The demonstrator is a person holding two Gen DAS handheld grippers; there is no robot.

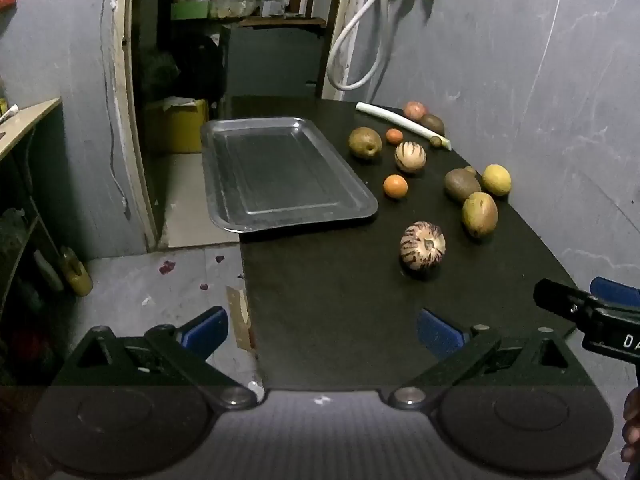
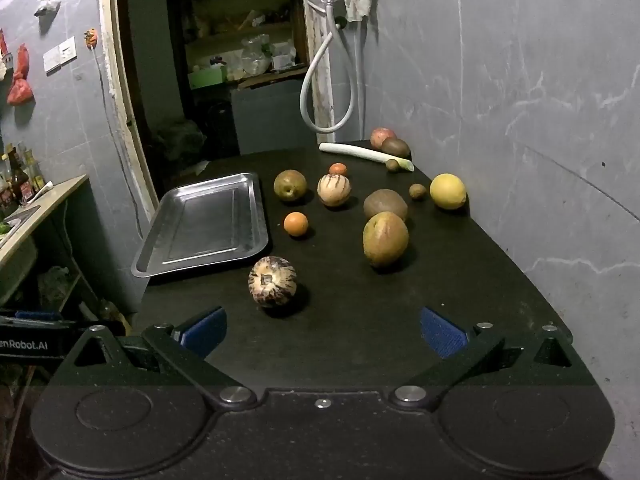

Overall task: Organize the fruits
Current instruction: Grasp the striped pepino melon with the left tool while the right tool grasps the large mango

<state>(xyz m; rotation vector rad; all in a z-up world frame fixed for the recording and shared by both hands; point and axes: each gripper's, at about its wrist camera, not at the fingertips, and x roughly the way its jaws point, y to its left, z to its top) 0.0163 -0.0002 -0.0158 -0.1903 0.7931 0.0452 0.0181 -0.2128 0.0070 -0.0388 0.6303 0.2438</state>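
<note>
Several fruits lie loose on a black table [image 1: 340, 300]. Nearest is a striped melon [image 1: 422, 251], which also shows in the right wrist view [image 2: 272, 281]. Behind it are a mango [image 2: 385, 238], an orange [image 2: 296, 224], a yellow lemon [image 2: 448, 191], a second striped melon [image 2: 334, 189] and a brownish pear [image 2: 290, 185]. An empty metal tray [image 1: 280, 172] sits at the table's left edge; it also shows in the right wrist view [image 2: 208, 224]. My left gripper [image 1: 322, 330] is open and empty near the front edge. My right gripper [image 2: 323, 330] is open and empty, just short of the striped melon.
A white leek stalk [image 2: 366, 154] lies at the back with more fruit [image 2: 383, 137] by the grey wall [image 2: 540, 120]. An open doorway [image 1: 240, 40] is beyond the table. The floor [image 1: 160, 288] drops off left of the table. A counter [image 2: 36, 208] stands left.
</note>
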